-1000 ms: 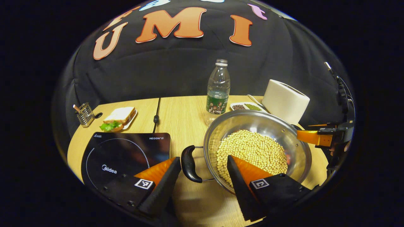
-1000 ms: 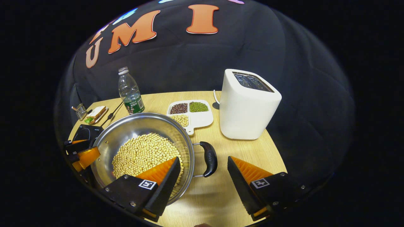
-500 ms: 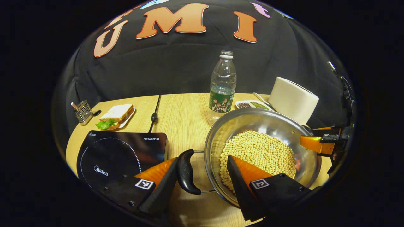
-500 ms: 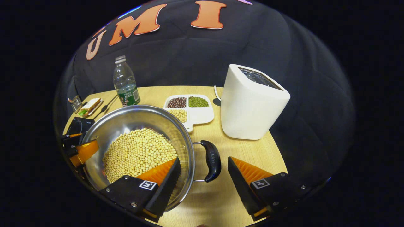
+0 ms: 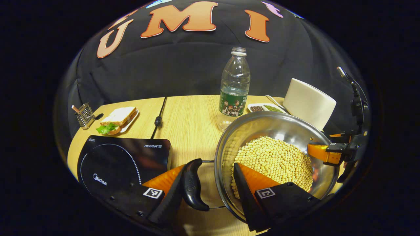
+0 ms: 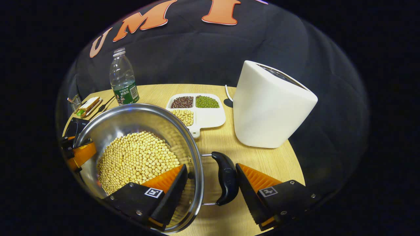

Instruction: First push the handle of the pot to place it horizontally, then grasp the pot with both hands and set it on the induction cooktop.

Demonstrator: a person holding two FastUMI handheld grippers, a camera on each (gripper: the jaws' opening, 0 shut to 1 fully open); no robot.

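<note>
Pot (image 5: 275, 157) of soybeans (image 6: 137, 160) on the worktop (image 5: 187, 121), each black side handle framed by a spread hand-held gripper: left hand-held gripper (image 5: 206, 183) around the left handle (image 5: 193, 185), right hand-held gripper (image 6: 210, 183) around the right handle (image 6: 225, 177), neither pinching yet. Cooktop (image 5: 121, 160) lies just beside, to the left. Risk: uneven closing or lifting could tilt the heavy pot and spill soybeans.

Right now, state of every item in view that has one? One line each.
Pot: on the table, part-filled with soybeans, not yet on the cooktop.
Left gripper: open, astride pot handle and rim.
Right gripper: open, astride the other handle.
Induction cooktop: bare.
Water bottle: upright, capped, nearly empty.
Toaster: slots empty.
</note>
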